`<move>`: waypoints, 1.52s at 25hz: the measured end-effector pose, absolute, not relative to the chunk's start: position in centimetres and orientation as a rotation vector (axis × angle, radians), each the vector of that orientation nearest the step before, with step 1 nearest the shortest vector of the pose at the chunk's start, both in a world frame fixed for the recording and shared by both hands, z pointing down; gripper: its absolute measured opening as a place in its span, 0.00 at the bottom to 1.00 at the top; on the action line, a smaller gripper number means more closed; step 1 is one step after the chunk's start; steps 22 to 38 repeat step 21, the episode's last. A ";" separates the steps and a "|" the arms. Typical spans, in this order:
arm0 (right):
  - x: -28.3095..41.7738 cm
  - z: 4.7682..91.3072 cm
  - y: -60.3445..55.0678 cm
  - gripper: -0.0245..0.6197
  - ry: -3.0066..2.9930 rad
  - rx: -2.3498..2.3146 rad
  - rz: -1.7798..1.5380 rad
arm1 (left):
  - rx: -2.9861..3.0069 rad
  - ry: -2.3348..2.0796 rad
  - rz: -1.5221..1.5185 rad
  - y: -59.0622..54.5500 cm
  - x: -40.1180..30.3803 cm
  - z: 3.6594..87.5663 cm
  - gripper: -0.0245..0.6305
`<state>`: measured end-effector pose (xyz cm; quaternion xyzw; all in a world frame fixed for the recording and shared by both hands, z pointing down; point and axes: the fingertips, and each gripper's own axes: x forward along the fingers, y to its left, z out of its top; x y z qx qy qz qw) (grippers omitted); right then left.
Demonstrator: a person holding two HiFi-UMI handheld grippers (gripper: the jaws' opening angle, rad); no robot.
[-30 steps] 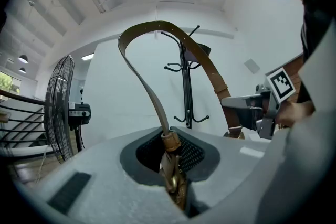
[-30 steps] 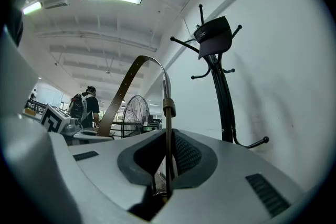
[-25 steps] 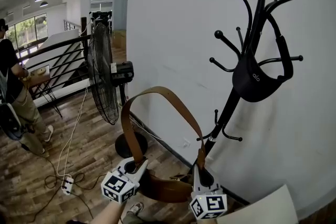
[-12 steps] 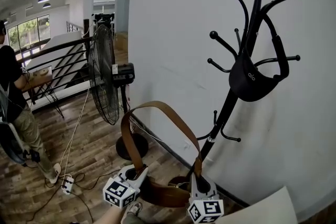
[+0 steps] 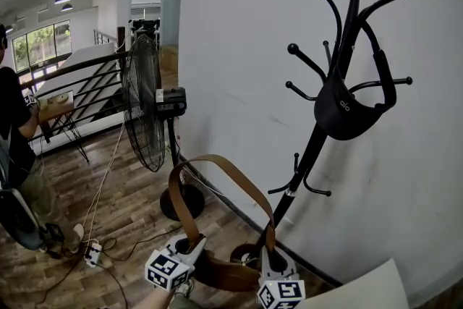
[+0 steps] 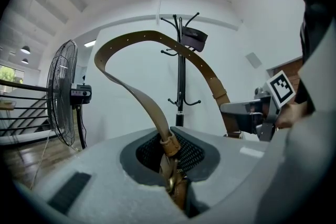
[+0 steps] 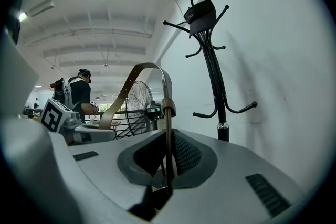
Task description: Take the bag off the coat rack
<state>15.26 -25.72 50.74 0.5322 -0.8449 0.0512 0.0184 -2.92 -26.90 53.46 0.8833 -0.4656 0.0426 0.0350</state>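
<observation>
Both tools are gripping the brown bag (image 5: 224, 275) at the bottom centre of the frame: I am holding my left tool (image 5: 192, 245) narrow on one strap (image 5: 217, 158) end and my right tool (image 5: 268, 255) narrow on the other. The bag is hanging clear of the coat rack (image 5: 312, 148), which is standing right of centre.

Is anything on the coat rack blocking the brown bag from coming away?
Nothing visible does. The brown bag has its strap arching free of the coat rack hooks, with the left hand-held gripper and right hand-held gripper shut on its ends. The black bag hangs higher, apart.
</observation>
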 end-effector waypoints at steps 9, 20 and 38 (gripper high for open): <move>15.5 51.0 -25.8 0.08 -2.619 1.680 0.166 | 2.711 -1.387 0.101 -26.8 -2.3 53.0 0.08; 15.2 50.3 -26.4 0.08 -2.624 1.706 0.170 | 2.711 -1.386 0.150 -27.5 -2.8 53.3 0.08; 15.2 50.2 -26.5 0.08 -2.624 1.708 0.170 | 2.712 -1.388 0.152 -27.7 -2.9 53.3 0.08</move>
